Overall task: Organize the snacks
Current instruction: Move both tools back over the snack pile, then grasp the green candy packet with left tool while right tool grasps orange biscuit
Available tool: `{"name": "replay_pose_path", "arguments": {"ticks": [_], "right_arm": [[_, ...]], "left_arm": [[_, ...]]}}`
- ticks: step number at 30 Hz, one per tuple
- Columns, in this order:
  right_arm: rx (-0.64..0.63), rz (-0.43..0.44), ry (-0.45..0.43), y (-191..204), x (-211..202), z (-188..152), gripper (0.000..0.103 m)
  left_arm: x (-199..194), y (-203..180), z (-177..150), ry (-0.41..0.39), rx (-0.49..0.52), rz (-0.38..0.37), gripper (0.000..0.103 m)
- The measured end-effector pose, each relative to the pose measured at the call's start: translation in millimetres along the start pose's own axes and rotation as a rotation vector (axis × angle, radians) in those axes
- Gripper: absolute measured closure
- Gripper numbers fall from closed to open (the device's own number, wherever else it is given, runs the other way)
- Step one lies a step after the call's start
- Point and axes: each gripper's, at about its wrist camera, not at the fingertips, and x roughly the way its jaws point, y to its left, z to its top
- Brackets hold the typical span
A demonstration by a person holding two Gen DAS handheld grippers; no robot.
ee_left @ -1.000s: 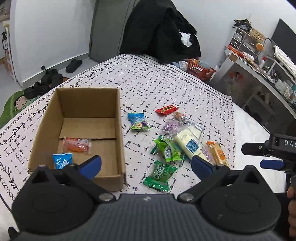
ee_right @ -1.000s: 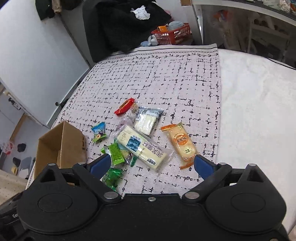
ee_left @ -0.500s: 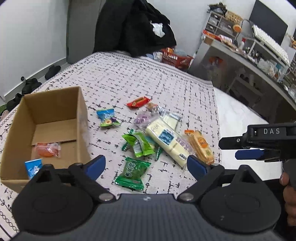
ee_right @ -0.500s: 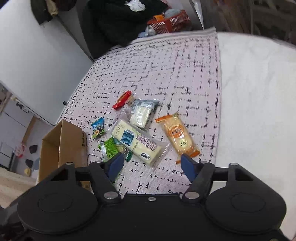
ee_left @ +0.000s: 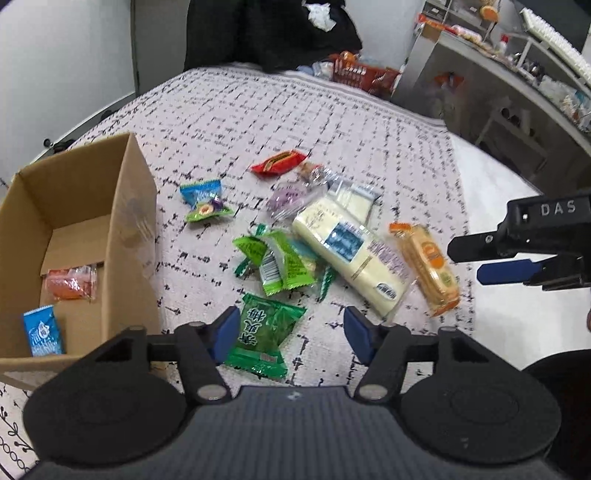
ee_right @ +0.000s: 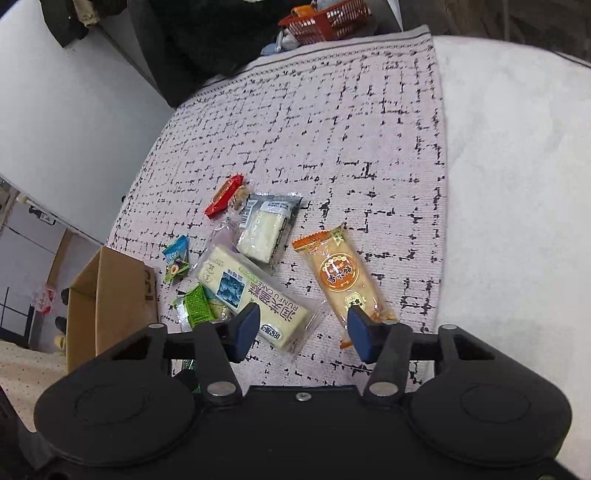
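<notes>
A cardboard box (ee_left: 122, 206) stands at the left and holds an orange packet (ee_left: 70, 282) and a blue packet (ee_left: 42, 330). Several snacks lie on the patterned cloth: a green packet (ee_left: 264, 330), a long cake pack (ee_left: 347, 254), an orange cracker pack (ee_left: 428, 266), a red candy (ee_left: 279, 162). My left gripper (ee_left: 290, 336) is open just above the green packet. My right gripper (ee_right: 301, 330) is open over the near ends of the cake pack (ee_right: 251, 291) and the orange cracker pack (ee_right: 341, 275). It also shows in the left wrist view (ee_left: 491, 258).
A blue-green candy (ee_left: 203, 201), light green packets (ee_left: 279, 262) and a clear white-bar pack (ee_right: 264, 229) lie in the pile. Bare white mattress (ee_right: 517, 184) is at the right. Dark clothes, a red basket (ee_right: 328, 20) and a cluttered desk are behind.
Both grippers have moved down and closer to the snacks, and both jaws have narrowed. The left one swung right from the box toward the green packet.
</notes>
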Motion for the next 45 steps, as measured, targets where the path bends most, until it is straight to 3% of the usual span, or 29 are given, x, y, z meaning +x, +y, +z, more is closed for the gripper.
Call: {"name": "replay_pose_path", "arguments": {"ticks": [11, 21, 24, 26, 29, 38, 45], "right_arm": [[-0.013, -0.023, 0.07, -3.8, 36.4, 11.6, 0.053], [-0.027, -0.028, 0.057, -6.7, 45.2, 16.0, 0.052], [-0.018, -0.035, 0.05, -8.5, 44.5, 17.2, 0.052], [-0.017, -0.058, 0.034, -8.4, 42.5, 17.3, 0.052], [-0.017, -0.064, 0.033, -9.2, 41.5, 18.1, 0.052], [-0.065, -0.186, 0.08, -1.8, 64.2, 21.6, 0.05], [-0.077, -0.213, 0.096, 4.7, 60.5, 15.9, 0.062]], "left_arm": [[35.0, 8.2, 0.7, 0.069, -0.027, 0.09, 0.046], [53.2, 11.1, -2.5, 0.111, -0.032, 0.101, 0.046], [54.9, 11.2, -3.0, 0.115, -0.034, 0.101, 0.055], [53.7, 11.8, -3.0, 0.111, -0.036, 0.096, 0.065], [51.2, 12.6, -2.5, 0.108, -0.042, 0.091, 0.069], [31.8, 12.5, 4.5, 0.052, -0.054, 0.063, 0.07], [20.6, 18.8, 6.9, 0.027, -0.071, 0.039, 0.07]]}}
